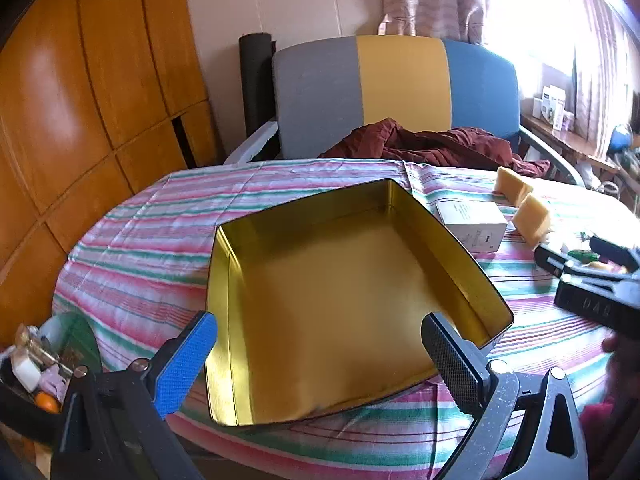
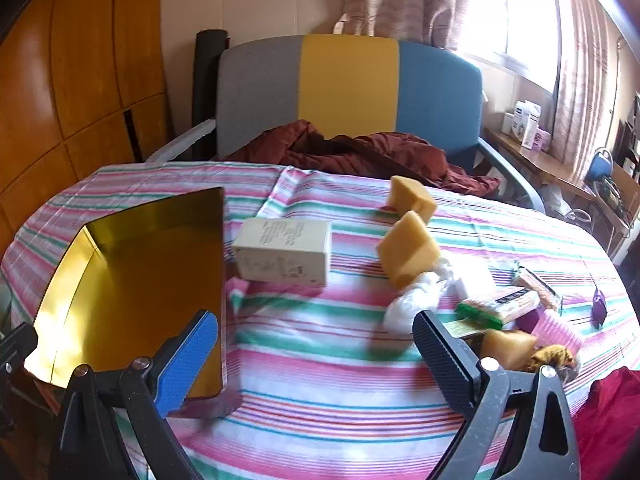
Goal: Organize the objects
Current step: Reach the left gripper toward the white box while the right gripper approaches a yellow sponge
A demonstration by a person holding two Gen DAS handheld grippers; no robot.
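Tin and clutter on the striped cloth, both grippers spread wide and holding nothing.

Leftmost sits the gold tin [image 1: 340,292], open and bare inside, with the left gripper [image 1: 320,364] poised over its near edge, jaws fully apart and not touching it. Just right of the tin lies the white carton [image 2: 284,250], probably light and stiff, best pinched across its narrow sides. Beyond it two yellow sponge blocks [image 2: 408,254] look soft and would squash, so a gentle squeeze at mid-body suits them. Furthest right a pile of small packets [image 2: 500,304] lies just ahead of the right gripper [image 2: 316,364], also wide open over bare cloth; those wrappers may slip.
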